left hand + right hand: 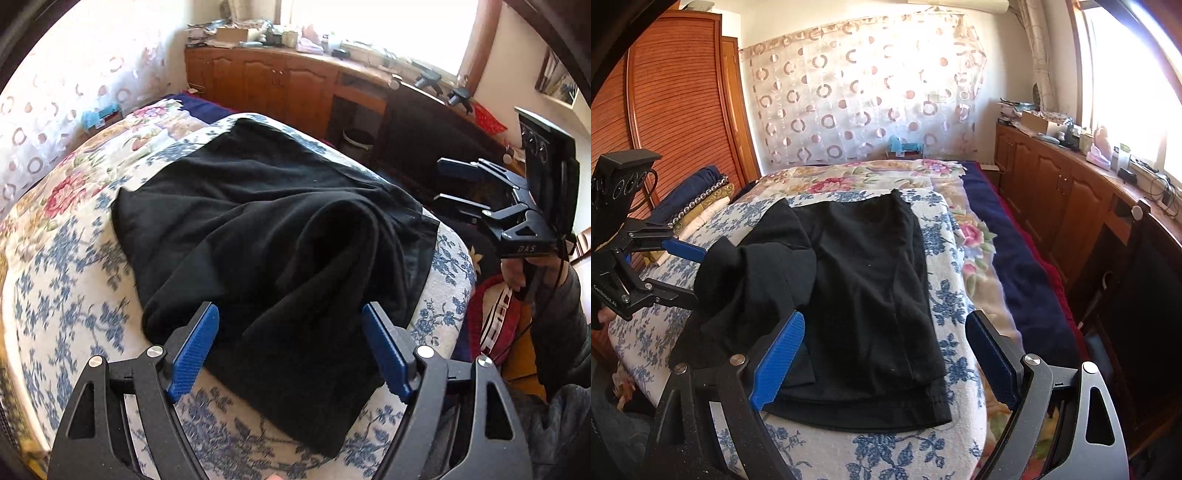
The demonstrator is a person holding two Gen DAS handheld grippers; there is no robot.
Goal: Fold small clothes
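A black garment [258, 221] lies on a blue-flowered white pad [66, 314] on the bed. Its far part is flat, and the near sleeve side is bunched into a loose ridge. My left gripper [290, 350] stands open over the near edge. The bunched cloth lies between its blue pads [195, 350], which do not press on it. In the right wrist view the garment [864, 288] is folded lengthwise, and the left gripper [698, 275] sits at its rumpled left side. My right gripper [886, 362] hovers open above the near hem, holding nothing. It also shows off the pad's right side as the right gripper [443, 182].
A flowered quilt [849, 181] and a navy blanket [1015, 258] cover the bed beyond the pad. Wooden cabinets [1052, 177] with clutter on top run under the window. A wardrobe [672, 110] and stacked folded cloths [698, 206] stand at the left. A hand [517, 273] holds the right gripper.
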